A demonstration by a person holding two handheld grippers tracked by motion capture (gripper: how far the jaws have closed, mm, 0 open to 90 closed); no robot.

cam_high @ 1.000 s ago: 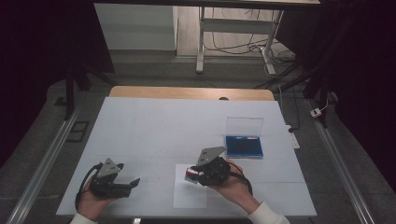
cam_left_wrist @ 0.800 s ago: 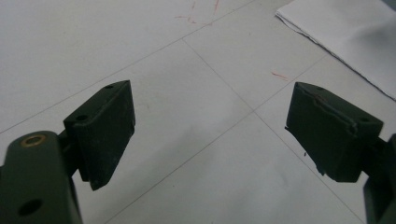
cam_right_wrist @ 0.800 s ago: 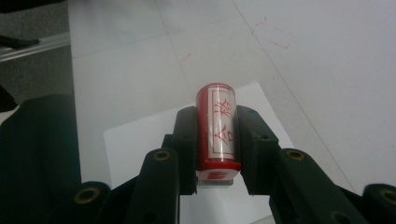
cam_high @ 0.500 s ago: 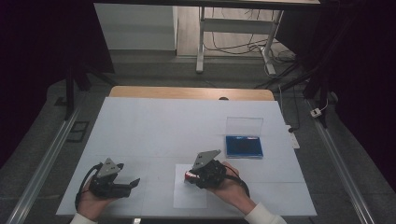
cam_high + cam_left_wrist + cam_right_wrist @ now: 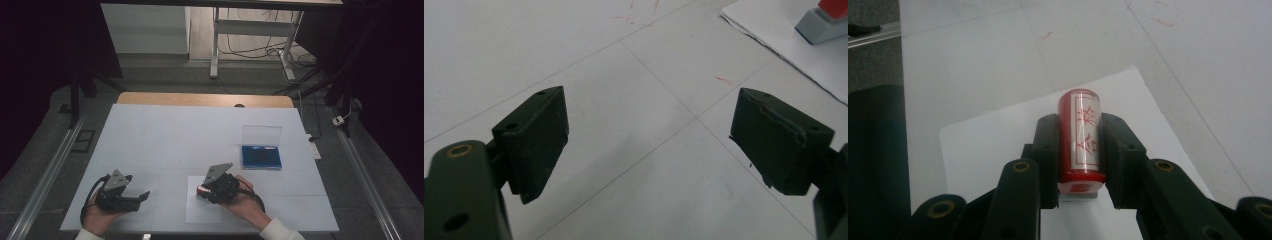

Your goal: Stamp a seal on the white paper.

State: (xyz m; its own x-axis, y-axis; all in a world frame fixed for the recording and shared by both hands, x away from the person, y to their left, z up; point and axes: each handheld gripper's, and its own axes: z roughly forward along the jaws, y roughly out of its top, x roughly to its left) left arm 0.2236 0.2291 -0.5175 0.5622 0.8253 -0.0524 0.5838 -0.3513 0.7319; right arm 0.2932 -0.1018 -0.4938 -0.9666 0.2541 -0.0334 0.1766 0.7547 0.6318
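Observation:
A red cylindrical stamp (image 5: 1080, 137) with red characters on a clear face is clamped between the jaws of my right gripper (image 5: 1080, 125). In the high view the right gripper (image 5: 204, 190) holds the stamp (image 5: 201, 189) low over a white paper sheet (image 5: 202, 212) near the table's front middle. My left gripper (image 5: 144, 195) rests at the front left with its jaws wide apart. In the left gripper view that gripper (image 5: 649, 130) has only bare table between its pads, and the stamp's red body (image 5: 835, 7) and grey base (image 5: 819, 27) show at the top right.
A blue ink pad case (image 5: 261, 156) with its clear lid (image 5: 261, 135) standing open sits on the right half of the white table (image 5: 165, 135). Faint red marks (image 5: 724, 80) dot the table surface. A power strip (image 5: 314, 149) lies at the right edge.
The right gripper with the stamp has shifted slightly left and toward the person over the paper. The left gripper has stayed put.

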